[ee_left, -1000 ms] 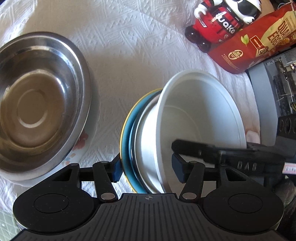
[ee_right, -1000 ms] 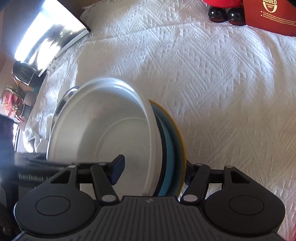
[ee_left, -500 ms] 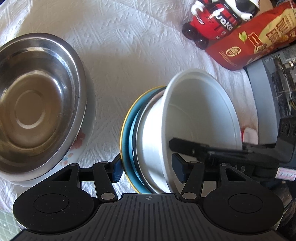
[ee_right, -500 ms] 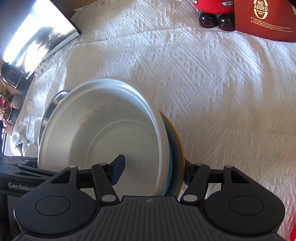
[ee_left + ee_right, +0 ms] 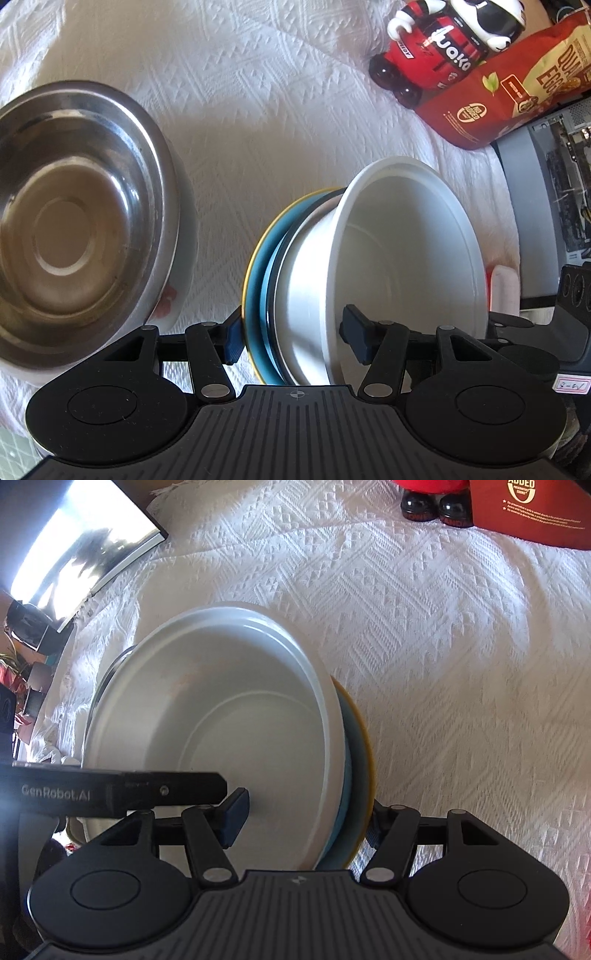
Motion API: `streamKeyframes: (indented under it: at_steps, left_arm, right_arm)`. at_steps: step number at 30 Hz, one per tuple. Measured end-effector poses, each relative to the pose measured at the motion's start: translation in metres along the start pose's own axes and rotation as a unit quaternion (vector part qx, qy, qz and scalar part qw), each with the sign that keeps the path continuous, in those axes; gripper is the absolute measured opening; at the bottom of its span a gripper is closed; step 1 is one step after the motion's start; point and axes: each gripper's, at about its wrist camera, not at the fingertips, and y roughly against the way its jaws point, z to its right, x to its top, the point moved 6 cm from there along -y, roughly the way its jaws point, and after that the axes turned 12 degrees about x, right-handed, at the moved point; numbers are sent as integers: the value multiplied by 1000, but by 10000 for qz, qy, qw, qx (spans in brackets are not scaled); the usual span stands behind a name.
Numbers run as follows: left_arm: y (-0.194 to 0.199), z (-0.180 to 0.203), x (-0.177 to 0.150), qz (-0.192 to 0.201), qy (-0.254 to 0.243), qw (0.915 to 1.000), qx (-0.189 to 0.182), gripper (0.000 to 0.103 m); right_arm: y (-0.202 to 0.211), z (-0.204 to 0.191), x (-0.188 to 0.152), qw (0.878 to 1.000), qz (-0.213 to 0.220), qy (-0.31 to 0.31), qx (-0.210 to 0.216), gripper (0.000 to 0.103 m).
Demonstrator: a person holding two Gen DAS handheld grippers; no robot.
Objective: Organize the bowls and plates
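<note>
Both grippers are clamped on one stack, tipped nearly on edge above the white cloth on the bench: the left gripper (image 5: 290,334) has its jaws closed across the yellow-rimmed blue plate (image 5: 256,280) and the wall of the white bowl (image 5: 402,254), and the right gripper (image 5: 304,814) pinches the same stack from the other side. Stiff, glossy, breakable ware, I'd say, and liable to slide apart, so gripping right across the rims looks wise. The steel bowl (image 5: 77,218) waits just beside.
</note>
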Motion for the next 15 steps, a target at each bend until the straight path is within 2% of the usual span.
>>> streamKeyframes:
  at_steps: [4, 7, 15]
  left_arm:
    - [0, 0, 1, -16, -8, 10000, -49, 59]
    - [-1, -1, 1, -29, 4, 10000, -71, 60]
    - [-4, 2, 2, -48, -106, 9999, -72, 63]
  right_arm:
    - [1, 3, 1, 9997, 69, -211, 67, 62]
    - [1, 6, 3, 9993, 152, -332, -40, 62]
    - [-5, 9, 5, 9980, 133, -600, 173, 63]
